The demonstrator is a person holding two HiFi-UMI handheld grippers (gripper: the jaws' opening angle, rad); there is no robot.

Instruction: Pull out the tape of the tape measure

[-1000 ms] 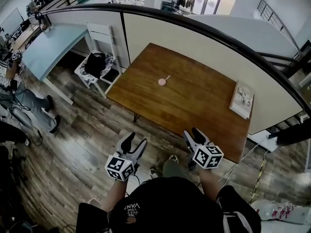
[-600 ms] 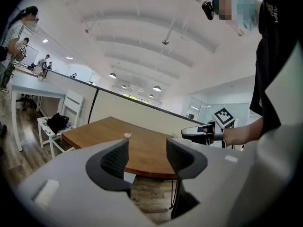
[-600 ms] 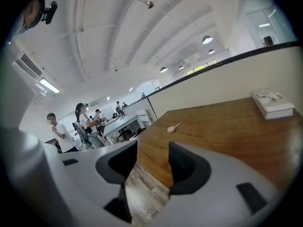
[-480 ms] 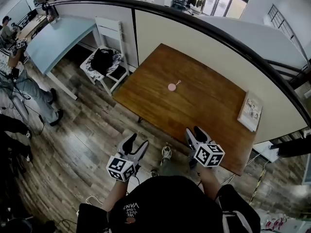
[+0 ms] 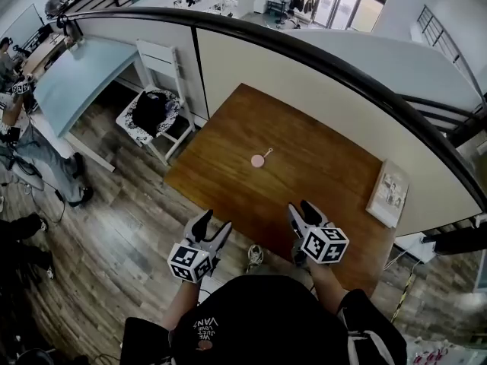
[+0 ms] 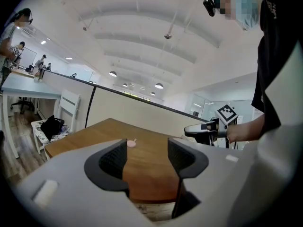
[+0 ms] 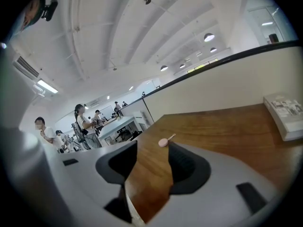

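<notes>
The small round pink tape measure [image 5: 259,160] lies near the middle of the brown wooden table [image 5: 327,173], its short tab pointing up and right. It also shows far ahead as the pink tape measure [image 6: 131,144] and, from the right gripper, the same tape measure [image 7: 163,142]. My left gripper [image 5: 211,224] hovers just short of the table's near edge; its jaws have just been opening wider, with nothing between them. My right gripper [image 5: 302,208] hangs open and empty over the near edge. Both are well short of the tape measure.
A book [image 5: 386,193] lies at the table's right end. A beige partition with a black rail [image 5: 304,59] runs behind the table. A white chair with a black bag [image 5: 152,112] and a light blue table [image 5: 76,71] stand to the left. People are at the far left.
Both grippers have moved forward toward the table; its near edge now lies right at them. The tape measure has stayed put on the table.
</notes>
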